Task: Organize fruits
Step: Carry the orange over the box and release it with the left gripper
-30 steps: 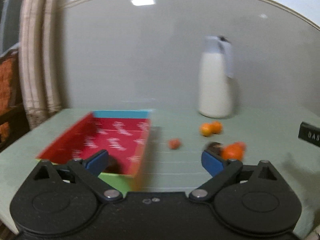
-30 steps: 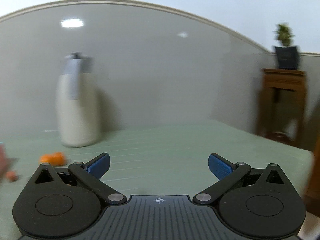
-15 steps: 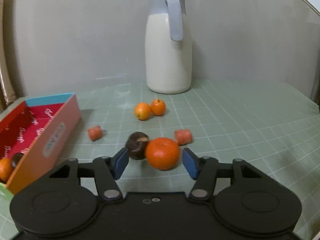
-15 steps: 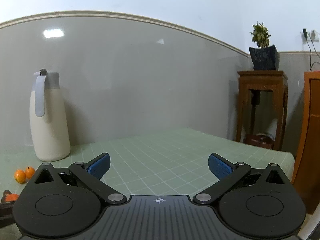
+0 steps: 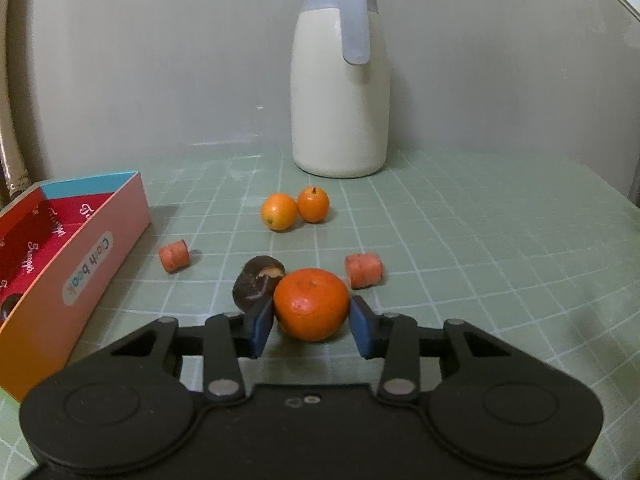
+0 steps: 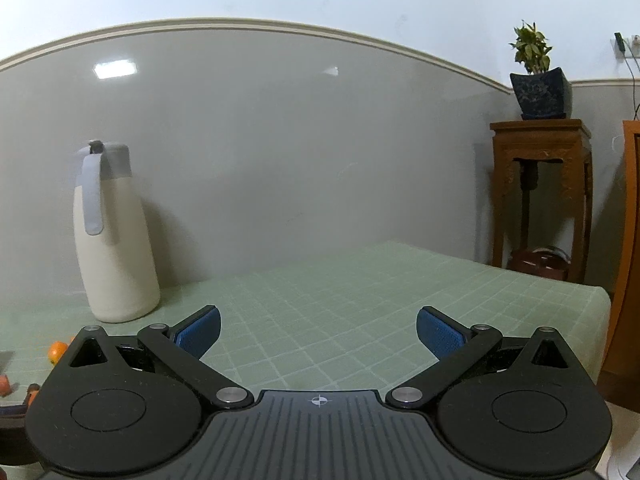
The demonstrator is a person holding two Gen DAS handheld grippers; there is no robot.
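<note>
— Listing the fruit first: what sits at the left hand-held gripper (image 5: 310,326)?

— One tangerine (image 5: 311,304), on the counter (image 5: 480,240) between the blue pads. The jaws have just been closing around it; both pads stand right against its sides, though full contact is hard to confirm. One dark brown fruit (image 5: 256,280) (skin split) touches the tangerine at its left.

— Other items?

— Two small oranges (image 5: 295,210), touching each other, farther back. Two short carrot pieces, one at left (image 5: 173,255), one at right (image 5: 363,270), well apart. One pink box (image 5: 92,256) with red lining at the left edge, something dark inside its near end. One cream jug (image 5: 340,96) with grey lid, upright by the wall.

— And the right hand-held gripper (image 6: 318,334)?

— Jaws spread wide, nothing between them, above bare counter; jug to its left, a wooden stand (image 6: 542,184) with a potted plant (image 6: 536,76) beyond.
</note>
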